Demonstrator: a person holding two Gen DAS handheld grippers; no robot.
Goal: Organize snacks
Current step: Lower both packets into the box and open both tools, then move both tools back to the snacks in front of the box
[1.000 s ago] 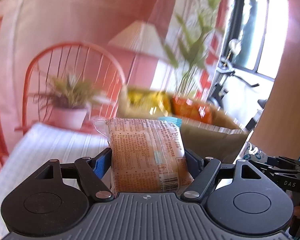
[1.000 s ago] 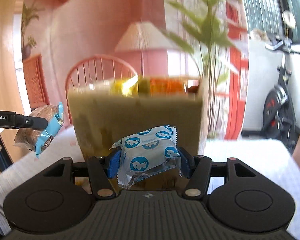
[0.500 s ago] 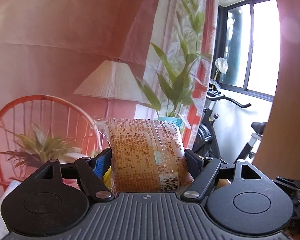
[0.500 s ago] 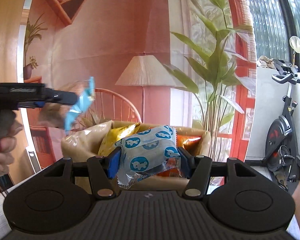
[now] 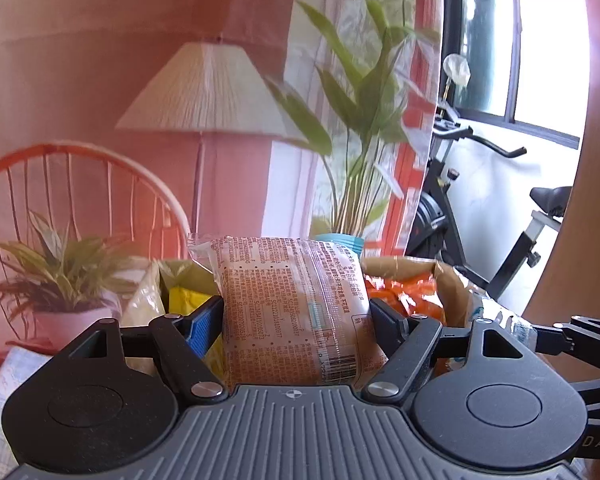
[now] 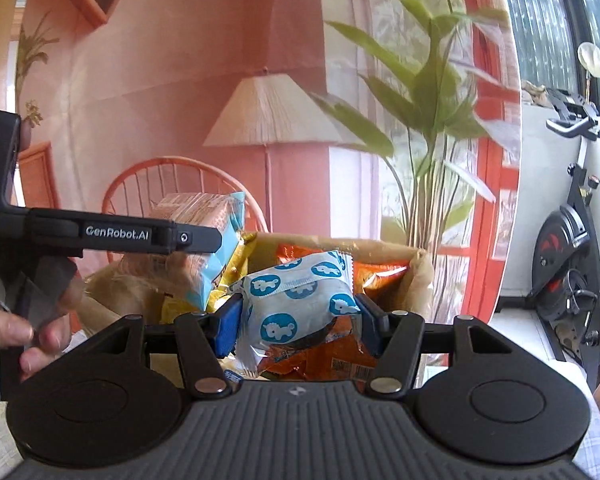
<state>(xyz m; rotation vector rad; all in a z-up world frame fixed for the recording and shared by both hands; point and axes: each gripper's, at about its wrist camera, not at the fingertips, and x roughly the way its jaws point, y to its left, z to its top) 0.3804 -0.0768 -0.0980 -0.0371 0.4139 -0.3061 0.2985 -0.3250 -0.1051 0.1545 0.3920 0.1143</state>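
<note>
My left gripper (image 5: 294, 312) is shut on an orange-brown printed snack packet (image 5: 292, 304), held upright above the open brown paper bag (image 5: 396, 268). From the right wrist view the same packet (image 6: 196, 216) shows at the left, over the bag's left side. My right gripper (image 6: 298, 312) is shut on a white snack packet with blue animal dots (image 6: 300, 300), just over the bag's (image 6: 420, 276) opening. Inside the bag lie orange packets (image 6: 340, 356) and yellow ones (image 5: 180, 296).
A hand (image 6: 16, 332) holds the left gripper's handle at the left. Behind the bag stand an orange wire chair (image 5: 60, 176), a potted plant (image 5: 56, 276), a floor lamp (image 5: 208, 92) and a tall plant (image 6: 428, 120). An exercise bike (image 6: 568, 240) stands to the right.
Both grippers moved up and forward to the bag's top, each still gripping its packet. The bag's opening and its contents now show below both packets.
</note>
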